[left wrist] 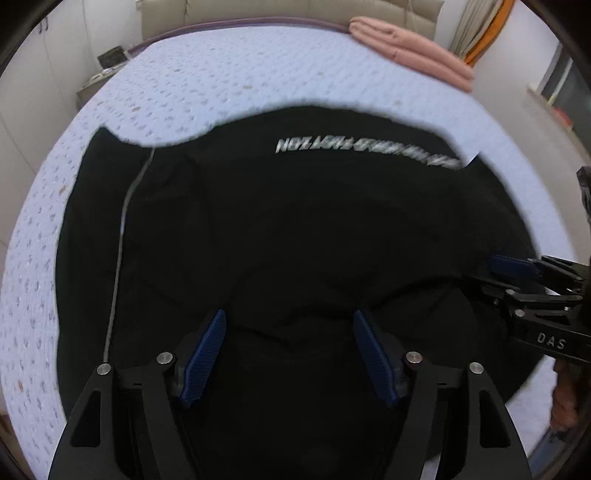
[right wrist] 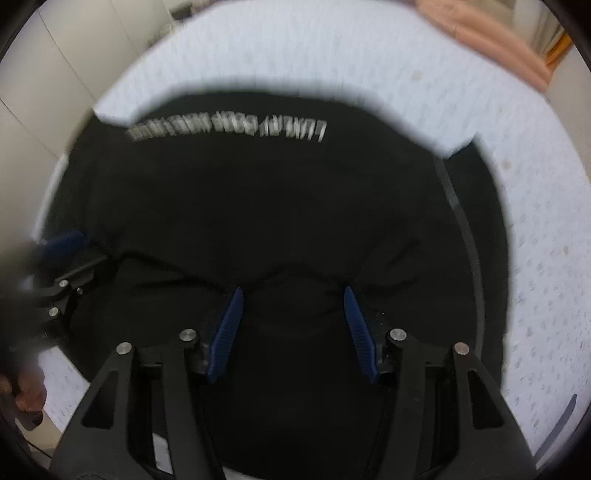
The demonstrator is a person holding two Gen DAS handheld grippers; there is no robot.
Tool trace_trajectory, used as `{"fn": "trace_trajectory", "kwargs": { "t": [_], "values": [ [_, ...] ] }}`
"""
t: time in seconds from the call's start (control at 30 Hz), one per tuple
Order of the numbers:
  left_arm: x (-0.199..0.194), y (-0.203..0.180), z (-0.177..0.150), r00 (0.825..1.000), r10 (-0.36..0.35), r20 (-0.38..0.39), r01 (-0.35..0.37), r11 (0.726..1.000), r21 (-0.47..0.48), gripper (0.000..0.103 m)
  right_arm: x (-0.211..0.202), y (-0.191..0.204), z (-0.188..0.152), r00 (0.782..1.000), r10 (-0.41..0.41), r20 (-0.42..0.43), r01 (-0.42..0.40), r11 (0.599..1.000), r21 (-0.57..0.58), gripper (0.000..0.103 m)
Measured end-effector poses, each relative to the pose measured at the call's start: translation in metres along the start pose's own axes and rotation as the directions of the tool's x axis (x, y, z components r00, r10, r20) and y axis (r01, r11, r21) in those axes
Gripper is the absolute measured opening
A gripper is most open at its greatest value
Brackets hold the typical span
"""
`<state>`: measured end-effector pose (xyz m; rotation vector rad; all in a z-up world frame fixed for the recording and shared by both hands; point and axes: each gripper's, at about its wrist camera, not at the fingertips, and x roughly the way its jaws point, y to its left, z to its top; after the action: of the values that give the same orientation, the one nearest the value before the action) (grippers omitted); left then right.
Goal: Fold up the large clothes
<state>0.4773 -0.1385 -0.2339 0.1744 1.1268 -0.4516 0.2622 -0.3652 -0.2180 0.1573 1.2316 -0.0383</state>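
**A:** How do your fingers stand?

**B:** My left gripper (left wrist: pixel 290 356) has its two blue-padded fingers (left wrist: pixel 203 358) spread apart, with nothing pinched between them; only the black garment (left wrist: pixel 295 229) shows through the gap, lying below. My right gripper (right wrist: pixel 293 334) is the same: its fingers (right wrist: pixel 225 336) are parted and empty, and the cloth under them is loose, not clamped.

**A:** And where is the garment?

**B:** It is spread flat on the bed (left wrist: pixel 221 81), under both grippers, covering the near middle of the pale patterned bedspread. Taking the garment as the landmark: my left gripper hangs above its near edge toward one side, my right gripper above the near edge toward the other. In the left wrist view the right gripper comes in at the garment's right border; in the right wrist view the left gripper (right wrist: pixel 64 251) sits at its left border, blurred.

**A:** Anything on the garment itself?

**B:** A line of white lettering (left wrist: pixel 365 147) runs across its far part, upside down from where I look, too smeared to read. A thin pale stripe (left wrist: pixel 122 236) runs down one side of the garment in the left wrist view.

**A:** Beyond the garment?

**B:** A folded pink blanket (left wrist: pixel 413 48) lies at the bed's far corner, well apart from the garment. A beige headboard (left wrist: pixel 258 14) stands behind the bed.
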Motion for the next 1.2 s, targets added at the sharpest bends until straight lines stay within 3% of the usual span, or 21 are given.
{"fn": "trace_trajectory", "kwargs": {
  "t": [0.2,0.27,0.37,0.5,0.63,0.73,0.8,0.97,1.13,1.2],
  "values": [
    [0.006,0.005,0.01,1.0,-0.005,-0.025,0.004,1.0,-0.027,0.077,0.001,-0.013,0.013,0.998,0.052,-0.035,-0.051,0.998,0.023,0.055],
    [-0.008,0.01,0.018,0.999,-0.036,-0.011,0.036,0.999,-0.027,0.077,-0.019,-0.021,0.027,0.993,0.114,0.008,-0.114,0.993,0.025,0.054],
    [-0.026,0.02,0.037,0.998,-0.036,0.054,0.039,0.998,-0.052,0.077,-0.042,-0.025,0.063,0.984,0.138,0.11,-0.14,0.99,0.011,0.054],
    [-0.011,0.04,0.063,0.997,-0.055,0.055,0.063,0.985,-0.16,0.077,-0.005,-0.018,0.116,0.983,0.154,0.098,-0.156,0.988,0.012,0.053],
    [0.023,0.06,0.065,0.999,-0.046,0.027,0.052,0.964,-0.259,0.079,0.035,-0.003,0.132,0.994,0.095,0.049,-0.095,0.995,-0.015,0.051],
    [0.037,0.058,0.062,1.0,-0.001,0.03,0.009,0.971,-0.239,0.085,0.05,-0.012,0.139,0.993,0.111,0.032,-0.112,0.993,0.03,0.052],
    [0.04,0.057,0.065,0.999,0.014,0.032,-0.007,0.975,-0.223,0.086,0.052,-0.018,0.141,0.991,0.127,0.036,-0.129,0.99,0.049,0.053],
    [0.025,0.069,0.061,0.999,-0.037,0.032,0.043,0.978,-0.206,0.086,0.031,-0.021,0.125,0.982,0.176,0.066,-0.178,0.984,0.028,0.052],
    [-0.026,0.079,0.043,0.997,-0.012,0.081,0.027,0.982,-0.188,0.086,-0.037,-0.047,0.071,0.973,0.182,0.141,-0.186,0.983,0.011,0.054],
    [-0.037,0.087,0.028,0.998,0.001,0.06,0.011,0.978,-0.207,0.086,-0.057,-0.062,0.037,0.978,0.155,0.14,-0.16,0.987,0.03,0.055]
  ]
}}
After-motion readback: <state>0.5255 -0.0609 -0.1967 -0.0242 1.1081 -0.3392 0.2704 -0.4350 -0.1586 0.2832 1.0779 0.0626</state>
